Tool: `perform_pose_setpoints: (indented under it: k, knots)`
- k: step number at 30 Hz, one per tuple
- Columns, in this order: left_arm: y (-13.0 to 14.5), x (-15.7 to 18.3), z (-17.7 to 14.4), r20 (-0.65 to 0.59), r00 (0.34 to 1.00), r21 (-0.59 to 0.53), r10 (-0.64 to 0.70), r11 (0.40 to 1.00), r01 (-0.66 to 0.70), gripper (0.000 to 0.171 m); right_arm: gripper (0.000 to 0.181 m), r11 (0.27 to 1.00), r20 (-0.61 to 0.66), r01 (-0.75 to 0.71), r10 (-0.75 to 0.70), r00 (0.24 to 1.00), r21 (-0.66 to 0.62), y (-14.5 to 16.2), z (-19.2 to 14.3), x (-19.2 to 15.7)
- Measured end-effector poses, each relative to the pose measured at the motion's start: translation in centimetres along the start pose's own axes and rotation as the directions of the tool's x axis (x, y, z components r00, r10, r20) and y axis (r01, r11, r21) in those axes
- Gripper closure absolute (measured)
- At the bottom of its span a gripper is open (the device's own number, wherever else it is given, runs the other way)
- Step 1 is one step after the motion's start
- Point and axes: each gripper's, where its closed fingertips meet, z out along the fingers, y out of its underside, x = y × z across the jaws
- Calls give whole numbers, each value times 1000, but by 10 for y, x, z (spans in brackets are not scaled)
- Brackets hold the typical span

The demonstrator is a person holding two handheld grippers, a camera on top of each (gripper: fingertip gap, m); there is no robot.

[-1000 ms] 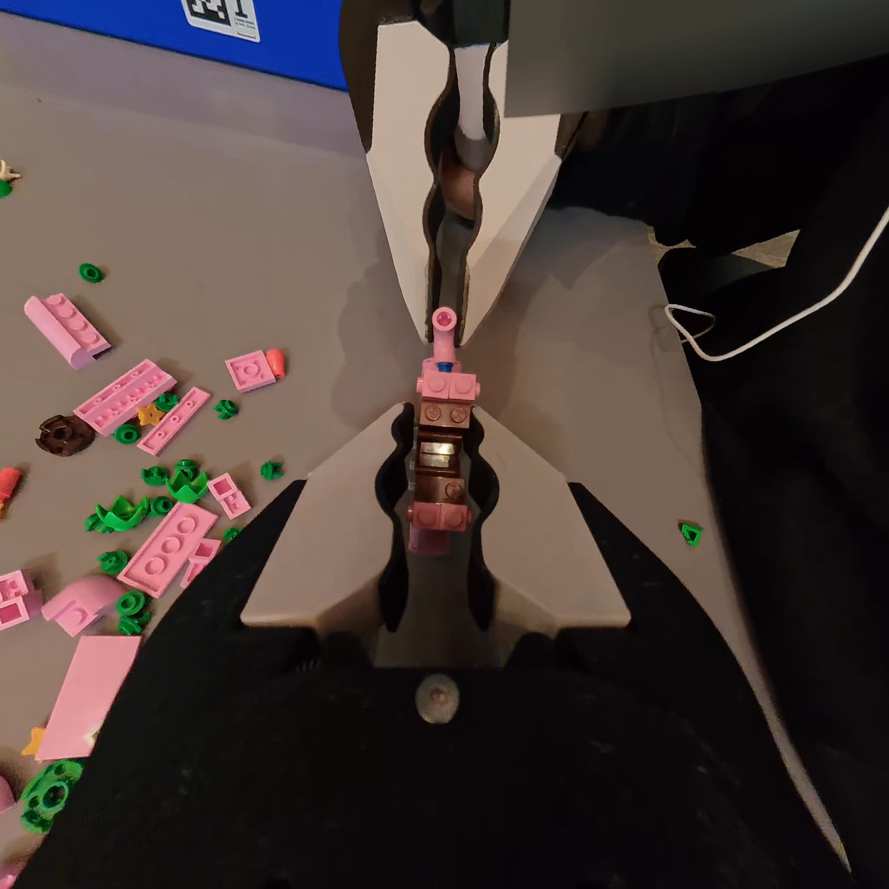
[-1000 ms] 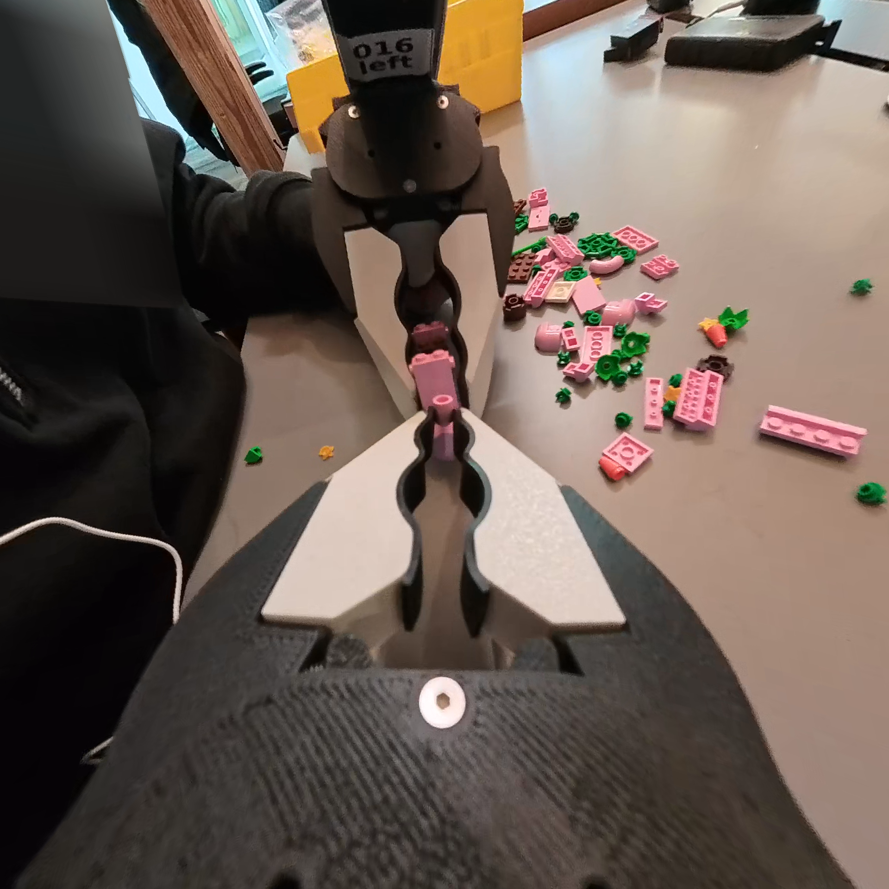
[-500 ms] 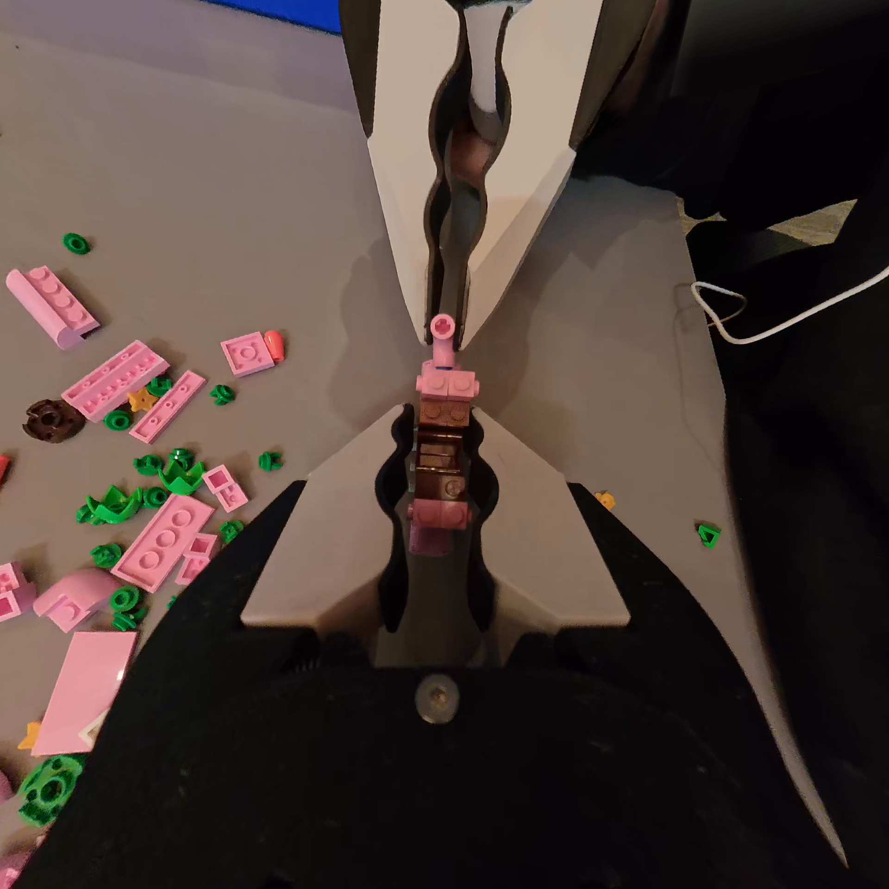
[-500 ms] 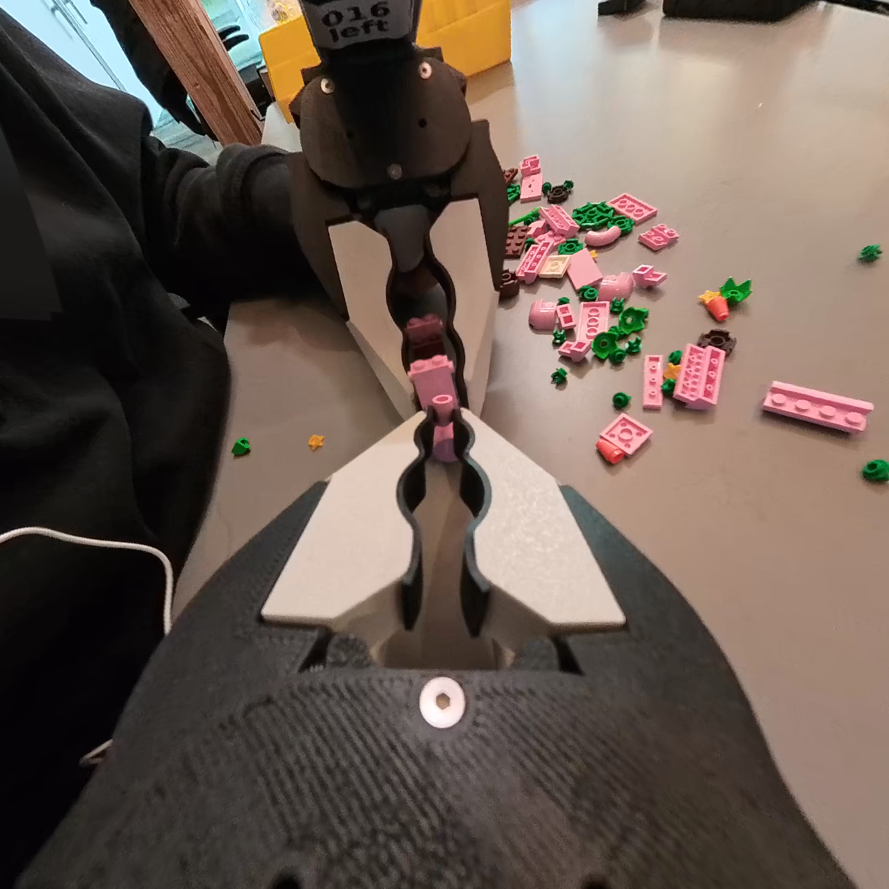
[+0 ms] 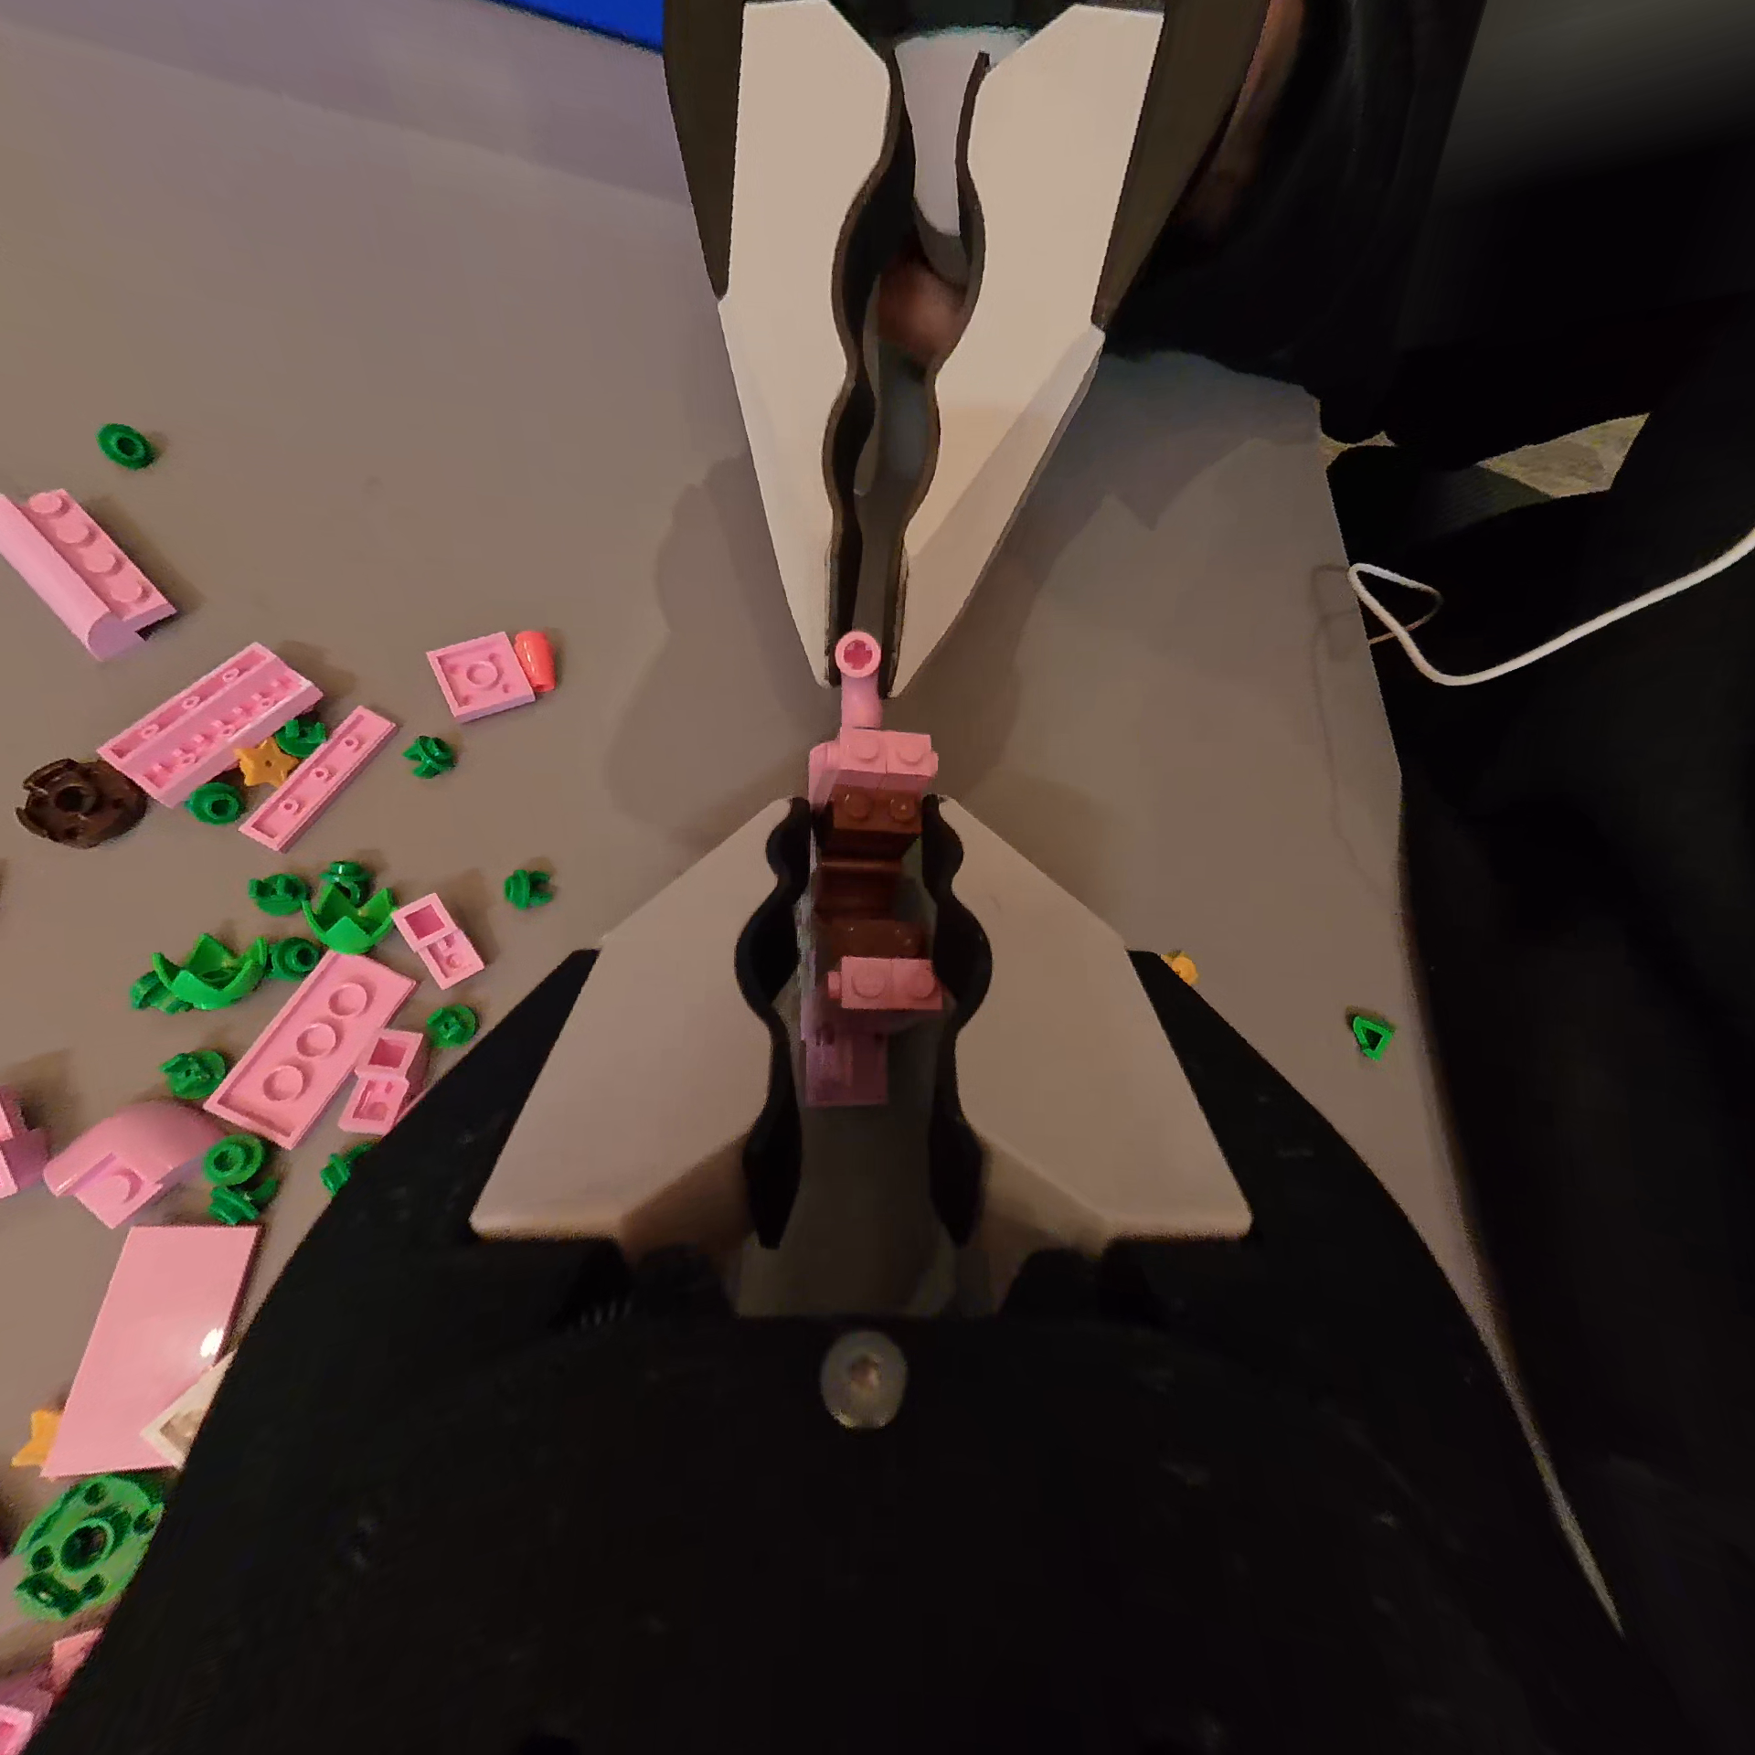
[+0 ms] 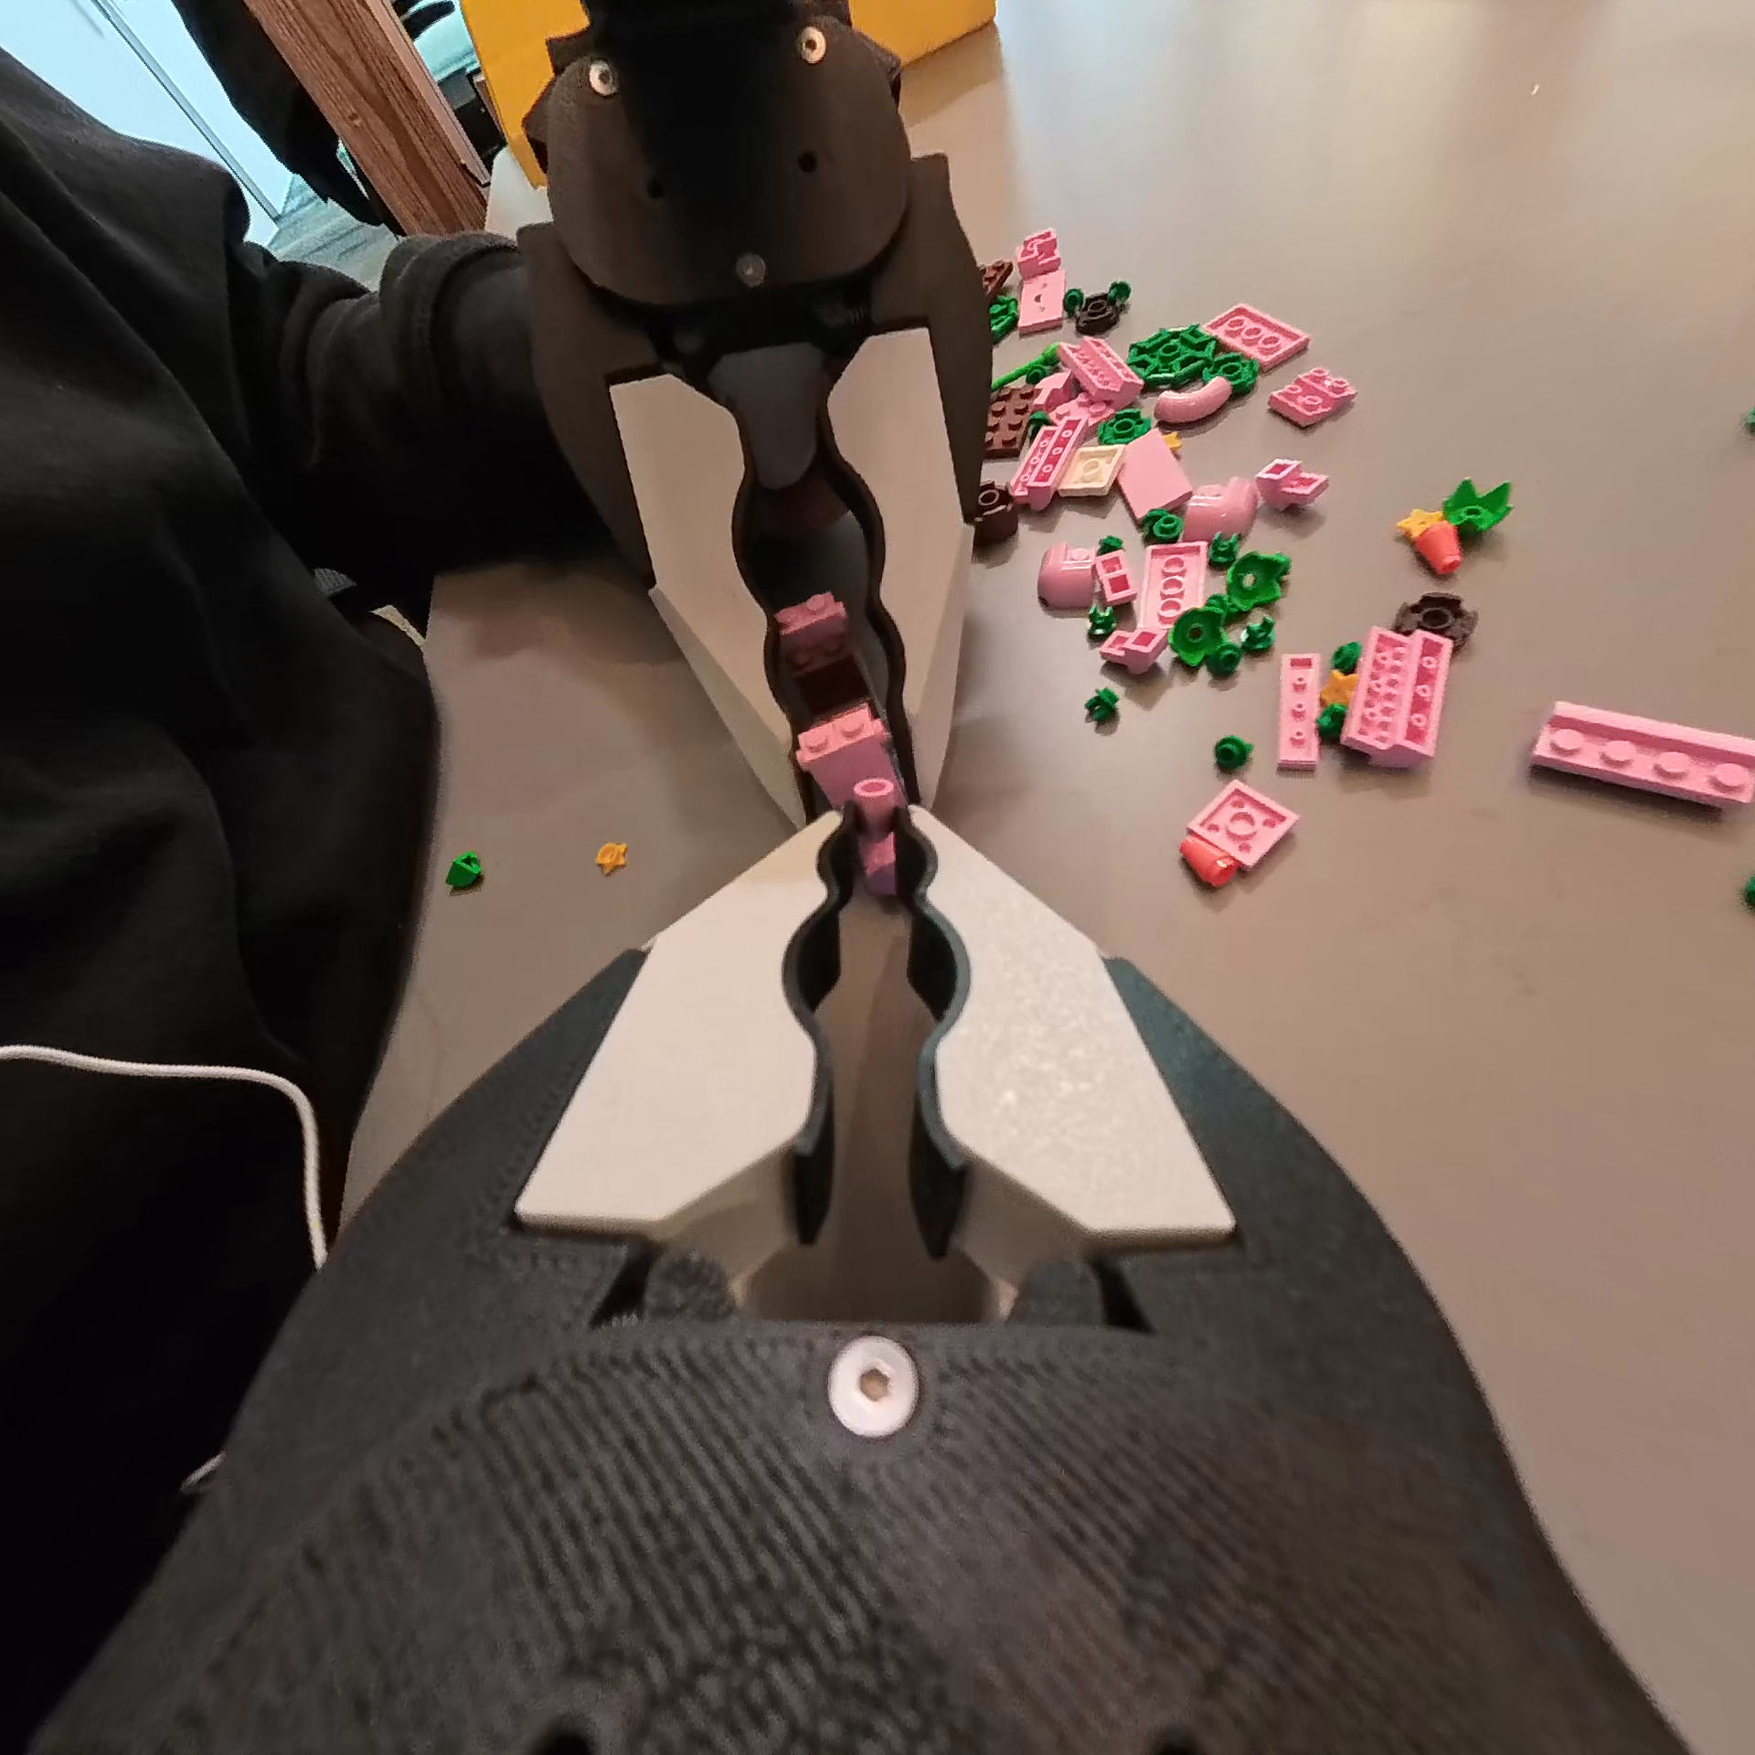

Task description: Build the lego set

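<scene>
My left gripper (image 5: 864,809) is shut on a pink and brown lego assembly (image 5: 874,912), held lengthwise between its fingers above the grey table (image 5: 380,380). My right gripper (image 5: 859,669) comes in from the top, tip to tip with the left. It is shut on a small pink elbow piece (image 5: 859,679) whose lower end touches the pink end of the assembly. In the right wrist view, the right gripper (image 6: 876,828) pinches the elbow piece (image 6: 878,840). The left gripper (image 6: 859,793) faces it with the assembly (image 6: 836,703).
Loose pink, green and brown pieces (image 5: 313,1026) lie on the table, at the left in the left wrist view and at the right (image 6: 1178,579) in the right wrist view. A black sleeve (image 6: 190,570) and a white cable (image 5: 1519,646) are by the table edge. A yellow bin (image 6: 950,28) stands behind. The grippers are tip to tip, or close to it.
Both grippers stay shut and tip to tip. They have drawn slightly closer and tilted, so more of the assembly shows in the right wrist view. The loose pieces have not moved.
</scene>
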Motion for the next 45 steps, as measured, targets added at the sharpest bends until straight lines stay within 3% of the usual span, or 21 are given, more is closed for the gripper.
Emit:
perform_pose_setpoints:
  k: [5,9,14,19,31,38,45]
  knots:
    - [1,0,-3,5,1000,-2,17,1000,-17,156,175,1000,-10,6,-7,1000,-24,3,3,0]
    - [-19,8,-19,-50,998,147,43,988,-36,157,176,997,-28,7,-5,1000,75,-11,-7,4]
    - [-63,19,-72,-138,986,503,91,864,-10,157,176,959,-62,18,0,998,283,-44,-35,11]
    - [-77,25,-102,-273,958,635,88,764,111,157,175,955,-92,42,-15,996,295,-46,-38,14]
    - [-82,42,-103,-297,940,655,166,752,74,158,176,931,-20,13,-7,1000,365,-57,-46,3]
    - [-60,18,-63,-149,987,466,62,885,15,157,176,887,90,-5,-42,995,462,-73,-54,-19]
    - [-49,9,-38,-53,998,337,21,941,-2,158,176,938,110,-62,26,994,340,-54,-27,-17]
